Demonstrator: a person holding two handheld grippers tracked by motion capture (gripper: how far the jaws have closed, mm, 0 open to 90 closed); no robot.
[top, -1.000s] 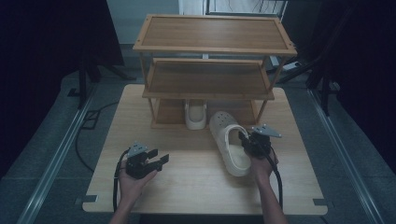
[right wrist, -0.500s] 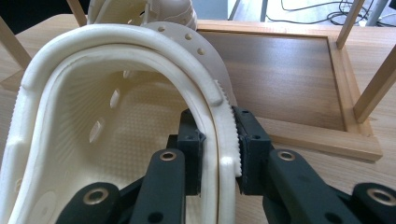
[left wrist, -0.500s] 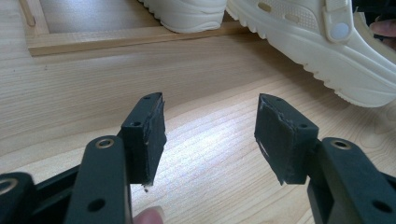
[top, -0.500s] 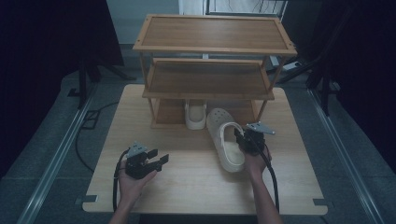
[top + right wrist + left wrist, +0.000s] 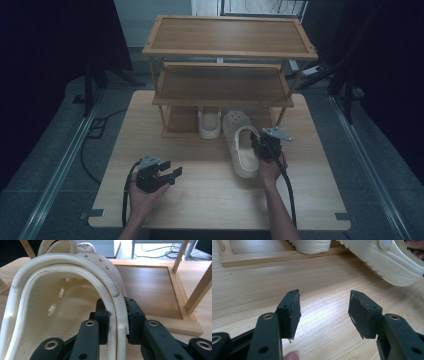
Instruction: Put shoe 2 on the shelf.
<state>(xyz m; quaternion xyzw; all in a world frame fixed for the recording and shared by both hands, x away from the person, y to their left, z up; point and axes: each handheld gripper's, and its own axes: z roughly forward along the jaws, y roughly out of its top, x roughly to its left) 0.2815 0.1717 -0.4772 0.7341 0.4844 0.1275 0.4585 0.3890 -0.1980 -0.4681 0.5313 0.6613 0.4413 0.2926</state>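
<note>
A cream clog (image 5: 240, 145) lies on the wooden table (image 5: 210, 205), its toe pointing at the foot of the shoe rack (image 5: 225, 50). My right gripper (image 5: 263, 147) is shut on the clog's right side wall. In the right gripper view the jaws (image 5: 116, 312) pinch the clog's rim (image 5: 75, 267) from inside and outside. A second cream clog (image 5: 210, 122) sits on the rack's bottom shelf. Over the front left of the table, my left gripper (image 5: 172, 174) is open with nothing between its jaws. The left gripper view (image 5: 324, 307) looks toward the held clog (image 5: 382, 260).
The three-tier wooden rack stands at the back of the table, and its bottom shelf (image 5: 150, 287) has bare room to the right of the stored clog. Thin rack legs (image 5: 197, 290) rise at the right. A dark floor with cables surrounds the table.
My right gripper has slid the clog a little forward and left, toward the rack's bottom shelf. The left gripper has stayed where it was.
</note>
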